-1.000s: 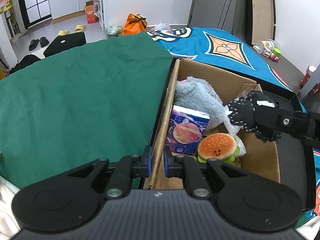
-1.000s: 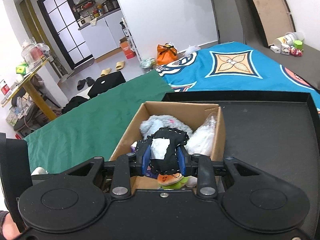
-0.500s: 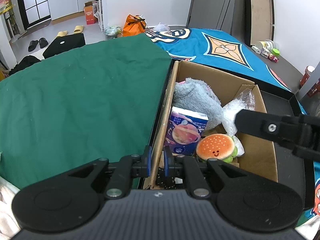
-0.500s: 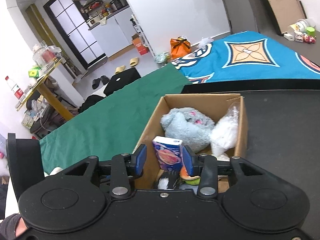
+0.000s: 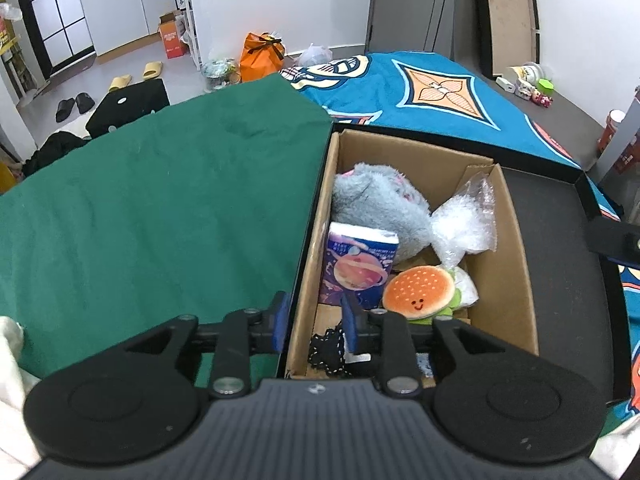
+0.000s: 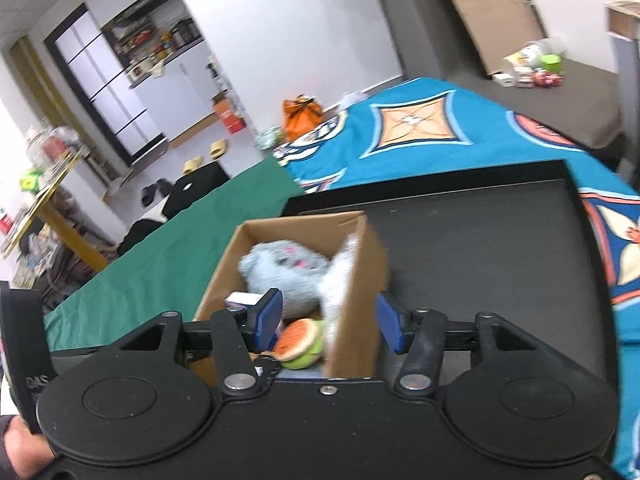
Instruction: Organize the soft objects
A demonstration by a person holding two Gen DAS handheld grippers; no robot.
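Note:
A cardboard box (image 5: 516, 264) holds a grey plush (image 5: 376, 204), a tissue pack with a planet print (image 5: 356, 268), a burger plush (image 5: 420, 292), a clear plastic bag (image 5: 464, 224) and a black stitched pouch (image 5: 328, 348) at its near end. My left gripper (image 5: 314, 322) is open, its jaws straddling the box's left wall. My right gripper (image 6: 328, 320) is open and empty, straddling the box's right wall (image 6: 360, 300); the grey plush (image 6: 280, 268) and burger plush (image 6: 300, 340) show there too.
The box stands in a black tray (image 5: 560, 280) on a bed with a green sheet (image 5: 160, 208) and a blue patterned cover (image 5: 432, 92). White cloth (image 5: 10, 344) lies at the near left. Bags, slippers and a black case lie on the floor beyond.
My right gripper dropped the black pouch into the box's near end, opened wide and pulled back to the right. My left gripper opened from nearly shut around the box wall.

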